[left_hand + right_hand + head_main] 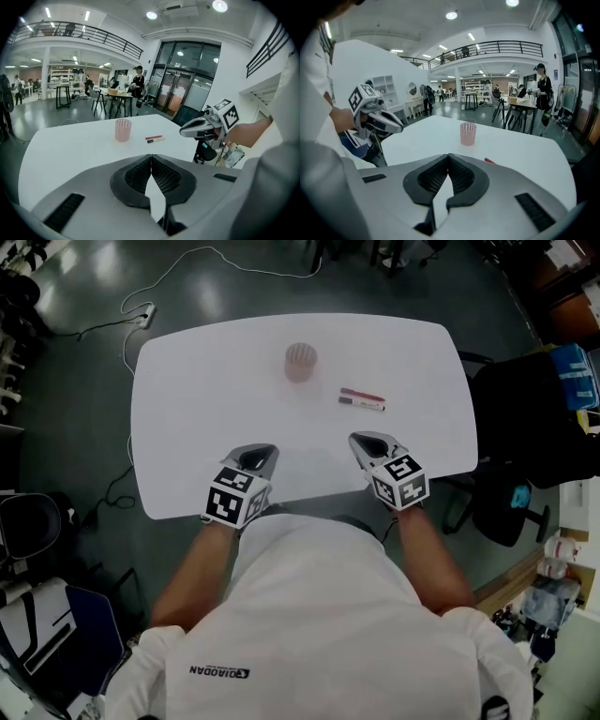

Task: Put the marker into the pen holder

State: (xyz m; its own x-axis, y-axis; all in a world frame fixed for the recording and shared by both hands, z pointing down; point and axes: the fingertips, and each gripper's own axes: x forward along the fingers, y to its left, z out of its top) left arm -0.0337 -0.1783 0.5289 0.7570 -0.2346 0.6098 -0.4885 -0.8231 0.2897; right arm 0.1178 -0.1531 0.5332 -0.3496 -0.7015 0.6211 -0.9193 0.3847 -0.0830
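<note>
The left gripper and the right gripper hover over the near edge of the table, each with its jaws pressed together on nothing. Farther out the red marker lies flat beside a white marker. The pink pen holder stands upright beyond them, to their left.

White table bears a pink pen holder and two markers.
</note>
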